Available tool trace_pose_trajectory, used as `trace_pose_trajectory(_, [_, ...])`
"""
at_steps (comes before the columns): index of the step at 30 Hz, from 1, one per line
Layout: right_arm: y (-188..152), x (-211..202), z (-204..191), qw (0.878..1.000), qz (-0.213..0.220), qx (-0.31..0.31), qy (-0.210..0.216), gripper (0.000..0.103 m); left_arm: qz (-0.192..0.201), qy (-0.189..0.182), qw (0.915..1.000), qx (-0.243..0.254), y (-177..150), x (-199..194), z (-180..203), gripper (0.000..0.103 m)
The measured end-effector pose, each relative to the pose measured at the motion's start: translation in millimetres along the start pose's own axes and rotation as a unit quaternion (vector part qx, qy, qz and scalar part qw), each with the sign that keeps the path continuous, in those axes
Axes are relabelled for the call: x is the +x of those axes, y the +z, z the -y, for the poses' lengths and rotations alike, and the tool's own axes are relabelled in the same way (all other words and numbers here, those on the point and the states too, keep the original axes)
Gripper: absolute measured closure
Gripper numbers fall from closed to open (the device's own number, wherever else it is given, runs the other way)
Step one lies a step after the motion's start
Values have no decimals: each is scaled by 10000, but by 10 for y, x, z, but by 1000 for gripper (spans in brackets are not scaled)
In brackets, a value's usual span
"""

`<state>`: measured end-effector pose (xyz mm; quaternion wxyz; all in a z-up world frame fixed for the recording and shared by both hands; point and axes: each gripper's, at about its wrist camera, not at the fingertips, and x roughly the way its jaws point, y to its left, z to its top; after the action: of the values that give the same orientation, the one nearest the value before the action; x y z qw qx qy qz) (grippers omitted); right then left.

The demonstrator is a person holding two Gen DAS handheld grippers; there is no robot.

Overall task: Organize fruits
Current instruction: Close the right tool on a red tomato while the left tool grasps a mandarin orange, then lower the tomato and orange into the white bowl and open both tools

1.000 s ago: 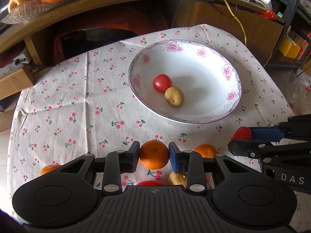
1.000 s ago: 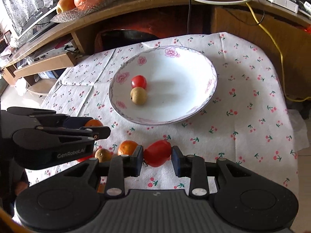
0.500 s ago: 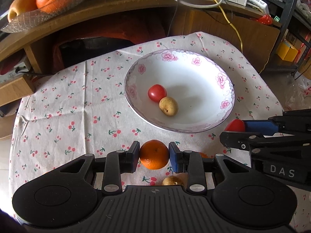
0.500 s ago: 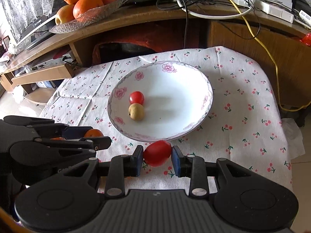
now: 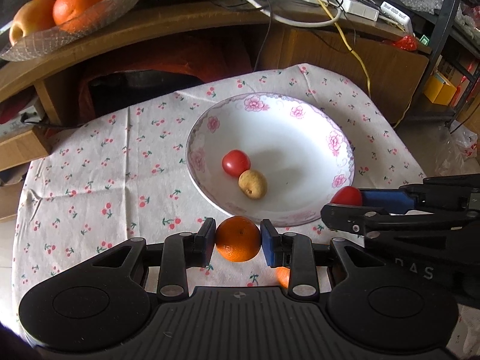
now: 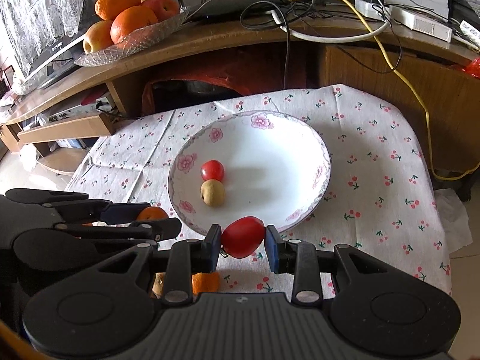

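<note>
At the bottom centre of each wrist view you have a fruit pinched: your left gripper [image 5: 238, 239] is clamped on the orange [image 5: 238, 239], your right gripper [image 6: 243, 241] on the red tomato [image 6: 243, 241], both held just short of the near rim of the plate [image 6: 324, 153]. Carry each past that rim before loosening, and lower them to the white right side. Farther in, left of centre, a small tomato [image 6: 212, 170] and a brown fruit [image 6: 212, 193] sit touching; release clear of them so nothing rolls.

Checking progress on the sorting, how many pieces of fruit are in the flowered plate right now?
2: a red tomato and a brownish pear, touching, left of centre on the plate.
</note>
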<state>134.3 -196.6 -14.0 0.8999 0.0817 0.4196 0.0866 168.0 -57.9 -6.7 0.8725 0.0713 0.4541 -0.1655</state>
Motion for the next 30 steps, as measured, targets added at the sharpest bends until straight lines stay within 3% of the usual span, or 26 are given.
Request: trace_pose_trajectory(30, [183,341,206,9996,33,221,-189,71,-10,4,10000,-74,229,268,0,64])
